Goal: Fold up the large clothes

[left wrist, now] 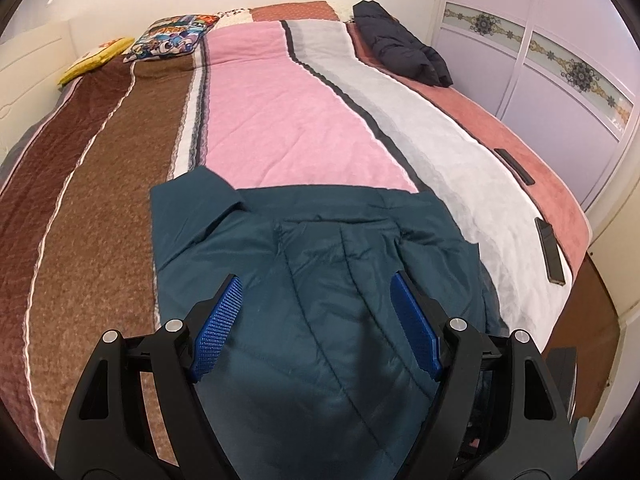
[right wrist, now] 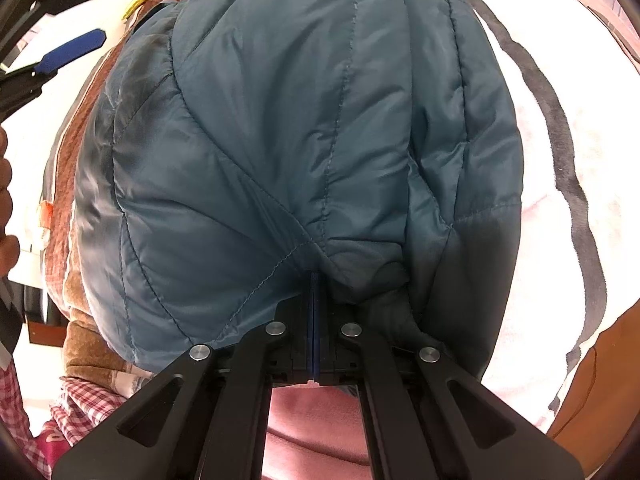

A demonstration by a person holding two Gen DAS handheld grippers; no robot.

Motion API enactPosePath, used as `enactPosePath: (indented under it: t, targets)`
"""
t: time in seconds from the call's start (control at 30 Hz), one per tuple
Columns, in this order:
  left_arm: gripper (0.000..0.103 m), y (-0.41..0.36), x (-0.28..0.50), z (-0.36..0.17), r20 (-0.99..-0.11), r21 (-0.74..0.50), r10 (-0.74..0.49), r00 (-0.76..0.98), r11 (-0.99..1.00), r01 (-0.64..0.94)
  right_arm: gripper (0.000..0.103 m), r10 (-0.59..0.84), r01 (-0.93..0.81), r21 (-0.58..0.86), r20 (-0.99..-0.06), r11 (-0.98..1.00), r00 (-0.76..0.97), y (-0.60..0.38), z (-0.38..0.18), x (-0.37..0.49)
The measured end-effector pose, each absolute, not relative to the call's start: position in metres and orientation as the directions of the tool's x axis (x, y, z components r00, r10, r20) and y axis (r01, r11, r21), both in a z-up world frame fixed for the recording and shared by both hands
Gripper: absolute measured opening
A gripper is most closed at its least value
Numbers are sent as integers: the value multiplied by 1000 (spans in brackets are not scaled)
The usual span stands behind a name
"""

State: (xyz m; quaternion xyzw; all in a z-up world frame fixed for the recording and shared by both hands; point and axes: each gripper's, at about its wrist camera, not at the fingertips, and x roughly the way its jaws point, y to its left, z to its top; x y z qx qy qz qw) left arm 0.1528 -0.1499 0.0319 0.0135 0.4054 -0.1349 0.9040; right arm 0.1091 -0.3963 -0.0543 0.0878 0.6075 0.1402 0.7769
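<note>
A teal quilted jacket (left wrist: 312,264) lies on the striped bed cover (left wrist: 280,112), its collar end towards the pillows. My left gripper (left wrist: 318,292) is open and empty, hovering just above the jacket's near part, with its blue pads (left wrist: 218,328) spread wide. In the right wrist view the jacket (right wrist: 304,128) fills the frame. My right gripper (right wrist: 315,280) is shut on the jacket's near edge, with fabric bunched at the closed blue pads. The left gripper also shows in the right wrist view (right wrist: 72,54), at the upper left.
A folded black jacket (left wrist: 400,44) lies at the far right of the bed. Two pillows (left wrist: 172,36) sit at the head. Two dark flat remote-like objects (left wrist: 550,250) lie near the right bed edge. Wardrobe doors (left wrist: 560,80) stand to the right.
</note>
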Motion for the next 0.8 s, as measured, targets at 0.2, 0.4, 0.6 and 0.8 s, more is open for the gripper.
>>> enactPosePath:
  t: [0.2,0.4,0.6,0.8]
  targets:
    - [75,-145,138,35,-740,-64,-217,637,965,255,0,354,-107,337,-906,935,232,-410,-56,107]
    - [75,-143,129,32,-744,-74,-230,627,961,265,0,371,-99,357,-897,929,239,-422,-56,105]
    - [75,-136,120,30,-744,-113,-267,613,954,279,0,366,-86,355,-900,931,237,-430,-55,104]
    - [75,-119,111,29,-740,-173,-317,594,942,287,0,376,-70,370,-894,926,243,-437,-49,103]
